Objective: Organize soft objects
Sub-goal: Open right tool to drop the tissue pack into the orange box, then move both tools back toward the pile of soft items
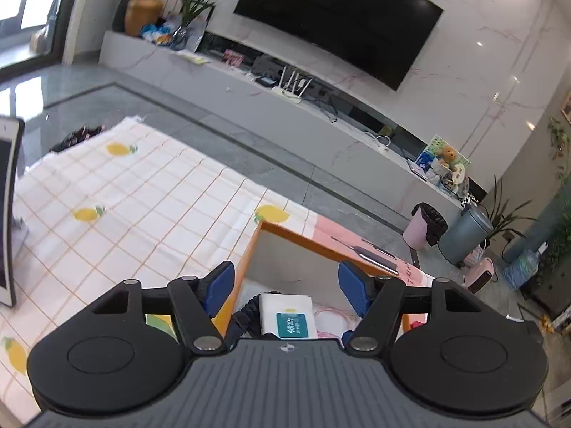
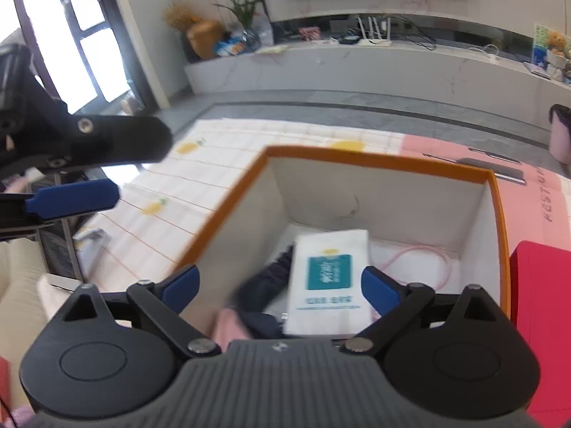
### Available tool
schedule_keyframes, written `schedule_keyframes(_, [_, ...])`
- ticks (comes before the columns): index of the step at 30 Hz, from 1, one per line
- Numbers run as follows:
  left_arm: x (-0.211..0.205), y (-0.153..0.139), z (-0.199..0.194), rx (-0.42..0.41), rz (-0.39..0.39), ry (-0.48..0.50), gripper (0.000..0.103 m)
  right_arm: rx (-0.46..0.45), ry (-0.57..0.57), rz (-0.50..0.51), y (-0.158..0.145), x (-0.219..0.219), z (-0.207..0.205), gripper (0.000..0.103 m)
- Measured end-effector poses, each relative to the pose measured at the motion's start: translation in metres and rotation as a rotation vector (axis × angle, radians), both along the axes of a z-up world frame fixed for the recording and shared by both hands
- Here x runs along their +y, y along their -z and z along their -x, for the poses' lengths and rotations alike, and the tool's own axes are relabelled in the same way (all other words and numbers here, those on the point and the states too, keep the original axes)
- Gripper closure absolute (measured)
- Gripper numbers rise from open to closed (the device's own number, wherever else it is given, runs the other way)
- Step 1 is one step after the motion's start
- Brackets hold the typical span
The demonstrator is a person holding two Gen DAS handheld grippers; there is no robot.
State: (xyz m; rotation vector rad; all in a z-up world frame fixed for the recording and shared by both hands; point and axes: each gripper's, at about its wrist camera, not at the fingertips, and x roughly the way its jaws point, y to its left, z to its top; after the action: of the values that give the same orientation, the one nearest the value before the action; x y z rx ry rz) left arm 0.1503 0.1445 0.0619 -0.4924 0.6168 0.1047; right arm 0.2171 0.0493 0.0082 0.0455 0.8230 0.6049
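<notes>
A white box with an orange rim [image 2: 374, 160] stands on the table. In it lie a white tissue pack [image 2: 330, 274] with a teal label, a dark blue fabric [image 2: 260, 292] and a thin pink cord [image 2: 421, 253]. My right gripper [image 2: 280, 281] hangs open over the box, with the pack below and between its jaws, not pinched. A pink cloth [image 2: 228, 328] shows near its left jaw. My left gripper [image 1: 287, 274] is open over the box's rim [image 1: 299, 237], above the tissue pack [image 1: 287, 312] and dark fabric [image 1: 244, 317]. One of its blue fingers [image 2: 71, 199] shows in the right wrist view.
The box stands on a lemon-print checked cloth [image 1: 125, 196] beside a pink mat [image 2: 528, 185]. A red object [image 2: 539, 303] lies right of the box. A white-framed screen [image 1: 7, 214] stands at the left. Beyond are the TV cabinet [image 1: 285, 107], a pink bin [image 1: 421, 226] and a grey bin [image 1: 464, 235].
</notes>
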Motion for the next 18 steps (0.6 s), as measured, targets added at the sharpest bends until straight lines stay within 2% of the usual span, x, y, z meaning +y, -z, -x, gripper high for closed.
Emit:
schedule_keyframes(4, [-0.010, -0.019, 0.009, -0.014, -0.046, 0.016, 0.025, -0.033, -0.004, -0.067, -0.024, -0.011, 0.012, 0.003])
schedule_keyframes(11, [-0.036, -0.052, 0.029, -0.097, -0.110, 0.062, 0.024, -0.100, 0.026, -0.155, -0.079, -0.056, 0.026, 0.003])
schedule_keyframes(13, [-0.047, -0.061, 0.034, -0.118, -0.131, 0.085, 0.023, -0.143, 0.056, -0.124, -0.095, -0.073, 0.030, 0.003])
schedule_keyframes(16, [-0.069, -0.070, 0.040, -0.149, -0.162, 0.132, 0.021, -0.235, 0.092, -0.012, -0.114, -0.095, 0.036, 0.003])
schedule_keyframes(18, [-0.086, -0.073, 0.044, -0.185, -0.181, 0.147, 0.021, -0.261, 0.118, 0.023, -0.120, -0.114, 0.038, 0.003])
